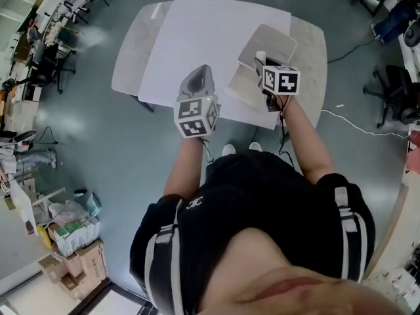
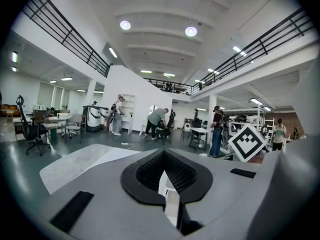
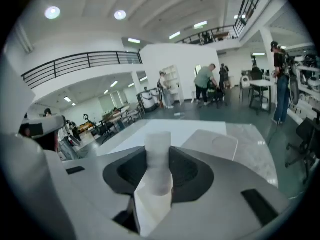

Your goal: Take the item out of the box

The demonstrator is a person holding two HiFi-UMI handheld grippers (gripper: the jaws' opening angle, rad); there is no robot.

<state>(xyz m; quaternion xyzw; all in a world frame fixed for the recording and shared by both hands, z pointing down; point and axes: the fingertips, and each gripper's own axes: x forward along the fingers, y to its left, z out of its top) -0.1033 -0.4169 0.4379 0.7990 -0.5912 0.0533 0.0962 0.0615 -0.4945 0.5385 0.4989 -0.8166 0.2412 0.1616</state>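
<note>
Overhead, the left hand-held grey two-jaw gripper hovered over the near edge of a large white sheet spread on a pale, rounded, marbled table. Its cube with black-and-white square markers faced the camera. In the left gripper view, this gripper had its jaws drawn nearly together, with only a thin pale slit between them. I could make out nothing gripped there.

The right hand-held grey two-jaw gripper sat further right, over the open flat white cardboard box, which rested on the right part of the sheet. Its own marker cube was beside the person's wrist. The small white matte cylindrical item stood up from its jaws, above the box.

In the right gripper view, that gripper was clamped on the item, which stood upright in the dark recess between the two jaws, its flat top rising past them. A pale wedge showed below the cylinder. I could not tell whether it belonged to the item. Beyond the jaws, part of the box lay flat on the table, apart from the item.
</note>
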